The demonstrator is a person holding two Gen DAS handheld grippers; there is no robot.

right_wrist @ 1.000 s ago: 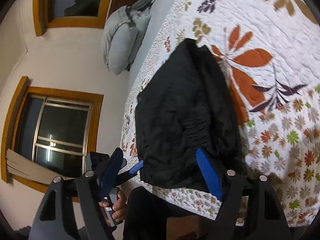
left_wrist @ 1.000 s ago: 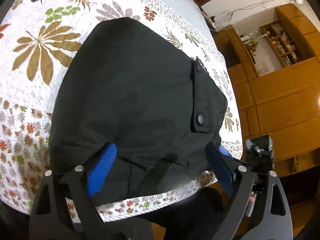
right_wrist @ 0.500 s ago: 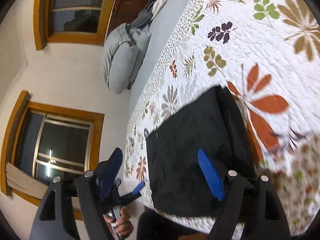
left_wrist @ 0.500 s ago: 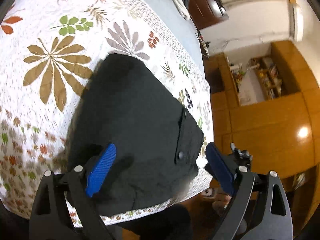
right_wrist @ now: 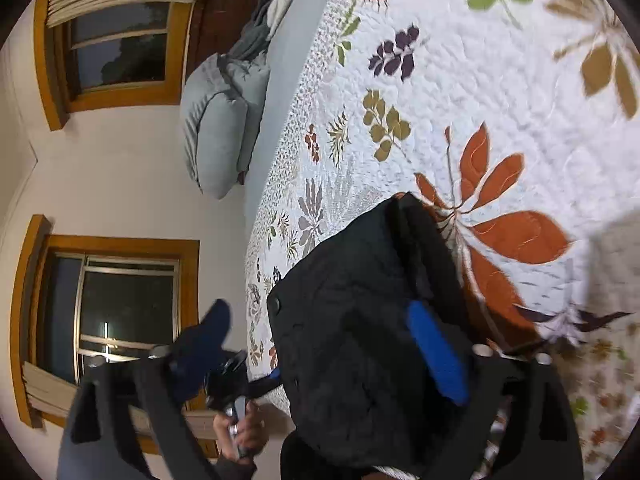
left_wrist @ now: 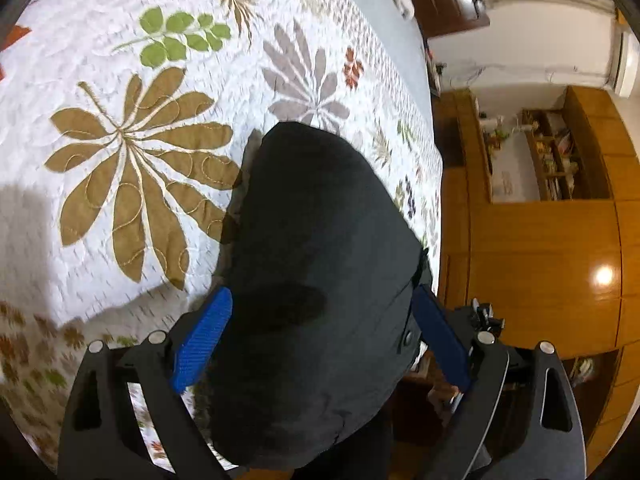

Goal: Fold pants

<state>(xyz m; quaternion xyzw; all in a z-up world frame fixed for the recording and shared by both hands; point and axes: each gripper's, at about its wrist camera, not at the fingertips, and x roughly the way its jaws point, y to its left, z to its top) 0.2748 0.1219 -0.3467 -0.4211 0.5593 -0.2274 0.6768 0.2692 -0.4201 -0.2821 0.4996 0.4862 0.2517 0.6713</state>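
Folded black pants point(left_wrist: 320, 280) lie on the leaf-print quilt point(left_wrist: 120, 80), at its near edge. Left gripper point(left_wrist: 320, 336) spread wide, blue pads flanking the pants without pressing. Right gripper point(right_wrist: 320, 344) jaws opening, pants between them, unclamped. Pants' long axis runs away from the grippers, across the quilt.

Count of items on and around the bed

One folded black fabric pants point(left_wrist: 320, 264); one white leaf-patterned quilt point(left_wrist: 120, 60); two blue-padded black grippers point(left_wrist: 320, 320) point(right_wrist: 328, 344); two wood-framed windows point(right_wrist: 116, 60); two grey pillows point(right_wrist: 220, 128).
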